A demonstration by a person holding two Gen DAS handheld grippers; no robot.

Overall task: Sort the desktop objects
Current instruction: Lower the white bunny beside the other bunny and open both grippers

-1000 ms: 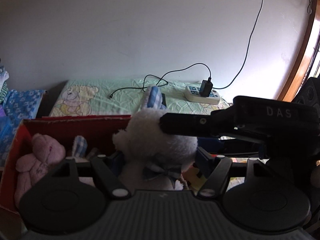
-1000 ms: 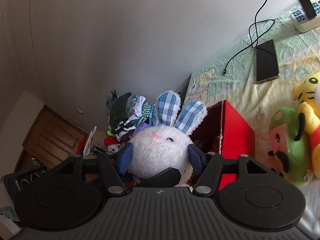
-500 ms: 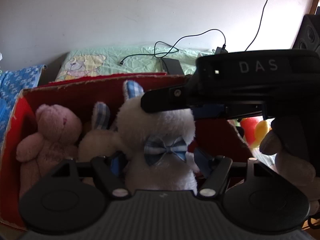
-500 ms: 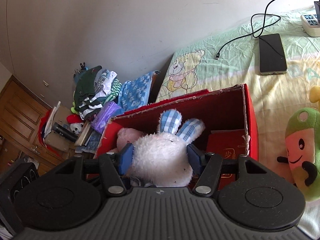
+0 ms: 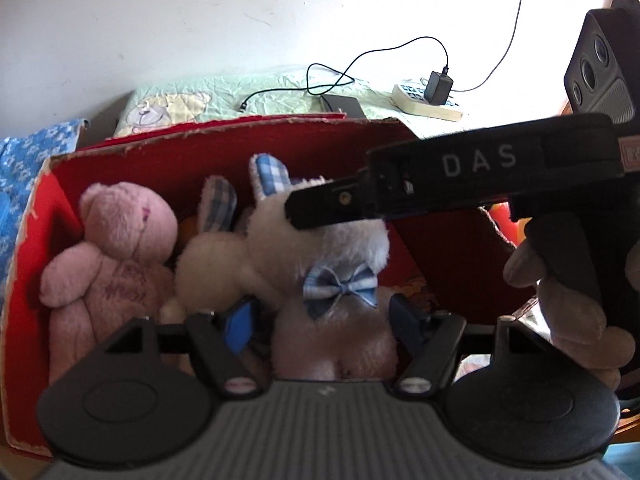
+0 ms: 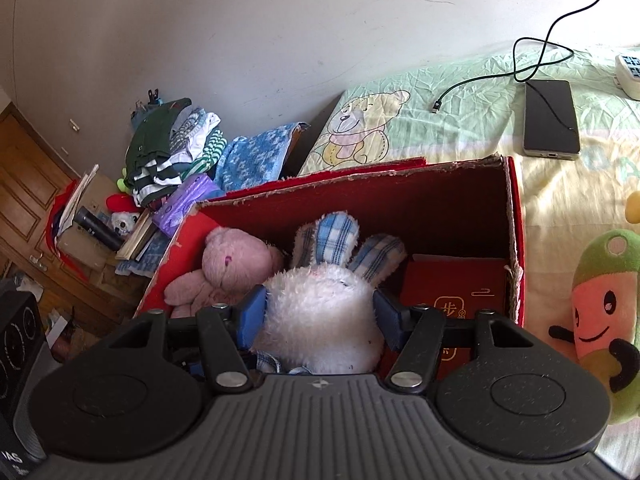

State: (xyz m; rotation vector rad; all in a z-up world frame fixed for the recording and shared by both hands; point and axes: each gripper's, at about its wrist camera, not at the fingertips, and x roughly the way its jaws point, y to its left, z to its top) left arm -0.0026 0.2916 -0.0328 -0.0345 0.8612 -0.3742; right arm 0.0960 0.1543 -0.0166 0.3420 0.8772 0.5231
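Bed with green sheet [image 6: 460,120] carries red box [image 6: 514,216]. Right gripper [image 6: 318,312] fingers pinch rabbit [image 6: 320,312] inside box, beside pink bear [image 6: 236,260]. Left gripper [image 5: 320,320] fingers flank rabbit body, contact unclear. Release pending; green toy [image 6: 600,312] right of fingers, unsorted.

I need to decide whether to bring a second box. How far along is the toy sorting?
Done: a pink teddy bear and a cream plush rabbit already lie in the red box. In hand: both the left gripper and the right gripper clamp the white bunny, which sits low inside the box, not yet released. Left: a green-capped plush and a yellow toy lie on the bed.
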